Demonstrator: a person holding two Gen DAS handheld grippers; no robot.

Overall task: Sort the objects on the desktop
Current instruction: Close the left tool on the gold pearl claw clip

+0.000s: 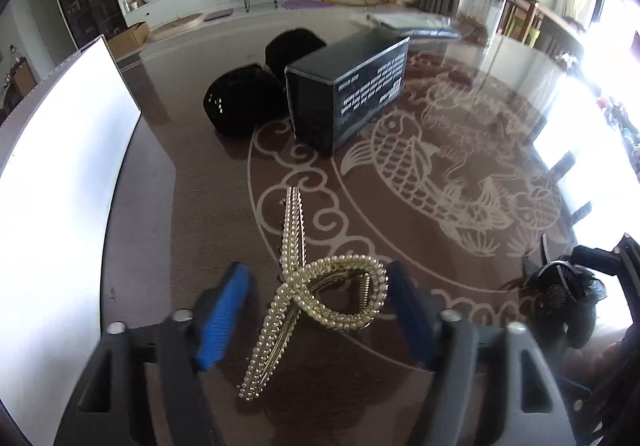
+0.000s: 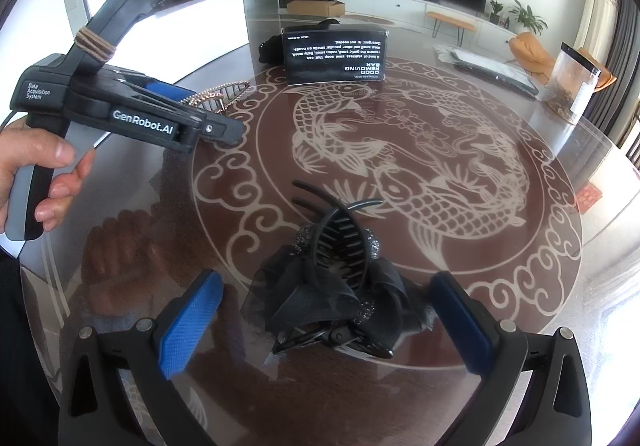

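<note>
Worked over a round table of smooth glass, glossy, with a pale fish and cloud pattern under it.

Found the pearl hair clip between the blue ribbed pads of the left gripper: rows of small round beads on gold wire, bent into one loop with two long crossing ends. Kept those jaws half spread around it, with a clear gap at the left pad; could not tell whether the right pad touched the loop.

Held the right gripper wide open around the black hair clip, touching neither side. Noted hard plastic comb teeth, soft gauze bow and some glitter.

Saw much bare glass in the middle and toward the far right rim. Saw less room at the left, closed by a flat white board.

Counted two hair clips, one shiny black box with white print, two round dark fuzzy lumps touching behind it, one clear jar and one flat wrapped packet near the far edge. Saw one hand on the left handle.
</note>
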